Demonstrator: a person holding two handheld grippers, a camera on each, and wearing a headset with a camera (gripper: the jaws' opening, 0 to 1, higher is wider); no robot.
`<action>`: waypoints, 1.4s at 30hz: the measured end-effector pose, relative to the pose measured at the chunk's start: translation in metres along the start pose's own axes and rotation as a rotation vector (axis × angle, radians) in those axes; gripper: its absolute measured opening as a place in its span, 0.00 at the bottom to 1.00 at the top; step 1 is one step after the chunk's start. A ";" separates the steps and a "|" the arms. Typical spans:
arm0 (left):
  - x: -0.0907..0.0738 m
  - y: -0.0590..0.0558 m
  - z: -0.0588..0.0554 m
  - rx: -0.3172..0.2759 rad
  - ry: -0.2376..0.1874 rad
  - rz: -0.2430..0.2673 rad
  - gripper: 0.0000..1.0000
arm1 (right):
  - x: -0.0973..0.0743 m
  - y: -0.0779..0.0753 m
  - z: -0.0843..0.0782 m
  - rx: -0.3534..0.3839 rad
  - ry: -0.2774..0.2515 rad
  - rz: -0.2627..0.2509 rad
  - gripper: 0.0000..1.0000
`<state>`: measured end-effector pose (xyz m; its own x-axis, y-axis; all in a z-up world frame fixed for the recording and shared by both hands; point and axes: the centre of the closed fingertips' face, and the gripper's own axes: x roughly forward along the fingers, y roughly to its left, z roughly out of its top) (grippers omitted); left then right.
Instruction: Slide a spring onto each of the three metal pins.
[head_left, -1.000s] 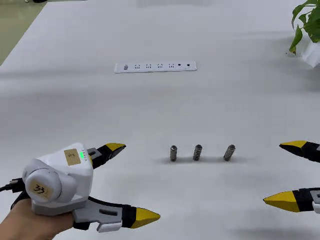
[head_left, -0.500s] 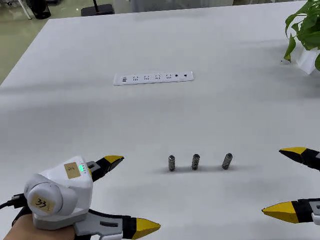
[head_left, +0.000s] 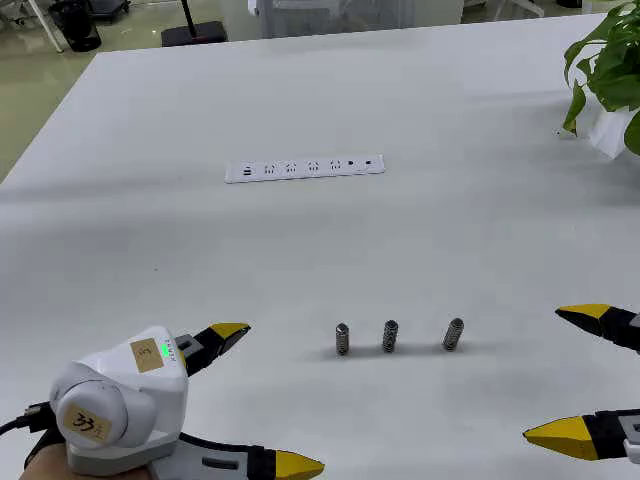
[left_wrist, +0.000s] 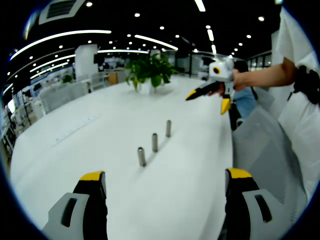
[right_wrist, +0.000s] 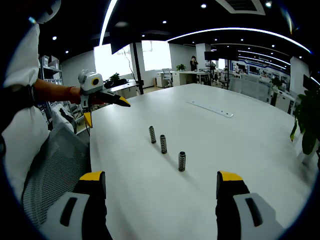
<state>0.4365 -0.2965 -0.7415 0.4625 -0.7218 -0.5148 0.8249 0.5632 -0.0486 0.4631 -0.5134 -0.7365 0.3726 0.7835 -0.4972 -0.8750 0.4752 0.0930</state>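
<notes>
At lower left we hold the left gripper (head_left: 265, 397), jaws spread wide with nothing between them. Near the middle of the table (head_left: 320, 240) three pins stand in a row, apart from one another: left pin (head_left: 343, 339), middle pin (head_left: 390, 336), right pin (head_left: 453, 334). Each looks coiled along its length, so we judge the springs (right_wrist: 163, 144) are on all three, with none left to load. At lower right, the right gripper (head_left: 560, 374) is likewise spread and empty.
</notes>
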 end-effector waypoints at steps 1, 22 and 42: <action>0.000 0.000 0.000 0.000 0.000 -0.001 1.00 | 0.000 0.000 -0.001 -0.003 0.004 0.001 0.93; 0.001 0.000 0.002 -0.003 -0.007 -0.001 1.00 | 0.003 0.004 0.000 -0.005 0.004 0.011 0.92; 0.003 -0.002 0.002 -0.004 -0.009 -0.012 1.00 | 0.004 0.007 -0.001 -0.003 0.007 0.014 0.93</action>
<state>0.4367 -0.3006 -0.7416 0.4557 -0.7318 -0.5067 0.8288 0.5565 -0.0583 0.4587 -0.5072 -0.7388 0.3578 0.7873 -0.5021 -0.8813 0.4625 0.0973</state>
